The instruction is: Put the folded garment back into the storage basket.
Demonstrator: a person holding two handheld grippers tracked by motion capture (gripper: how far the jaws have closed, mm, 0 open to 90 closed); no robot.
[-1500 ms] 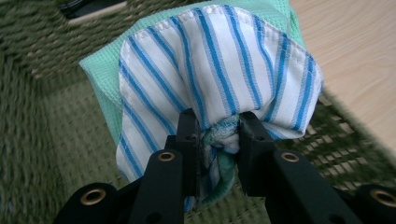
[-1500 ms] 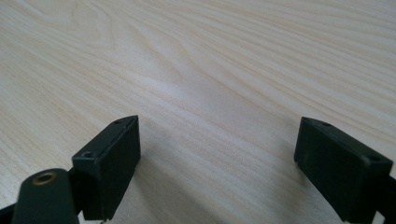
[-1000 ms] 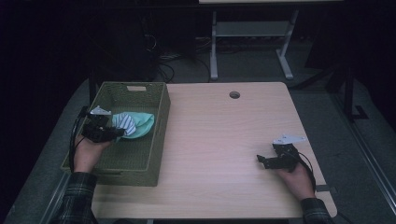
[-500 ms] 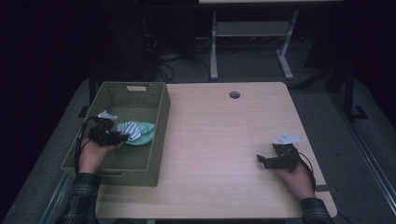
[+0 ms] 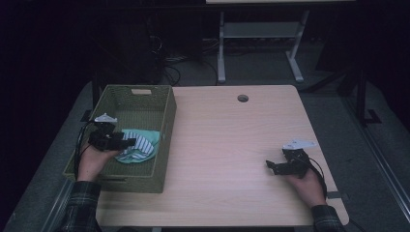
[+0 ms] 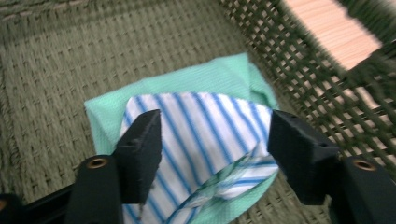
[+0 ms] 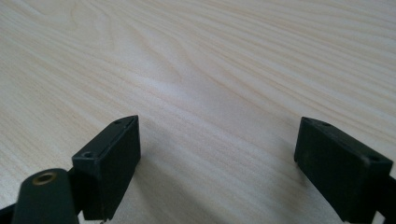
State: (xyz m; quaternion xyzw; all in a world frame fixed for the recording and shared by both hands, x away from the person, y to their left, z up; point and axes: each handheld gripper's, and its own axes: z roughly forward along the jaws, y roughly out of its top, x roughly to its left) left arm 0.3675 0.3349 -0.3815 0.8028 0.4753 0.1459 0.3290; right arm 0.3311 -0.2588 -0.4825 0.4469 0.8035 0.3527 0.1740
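Two tools in hand: my left tool (image 5: 126, 143), jaws just opened and gripping nothing, hangs straight over the cloth (image 6: 201, 140) lying in the basket (image 5: 167, 116), while my right tool (image 5: 272, 166) rests open, empty, on the surface (image 5: 232, 145) well apart.

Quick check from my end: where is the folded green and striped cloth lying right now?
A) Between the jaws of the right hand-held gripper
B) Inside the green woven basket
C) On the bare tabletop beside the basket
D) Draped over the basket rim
B: the folded green and striped cloth lies flat on the woven floor of the green woven basket, with the left hand-held gripper open above it.
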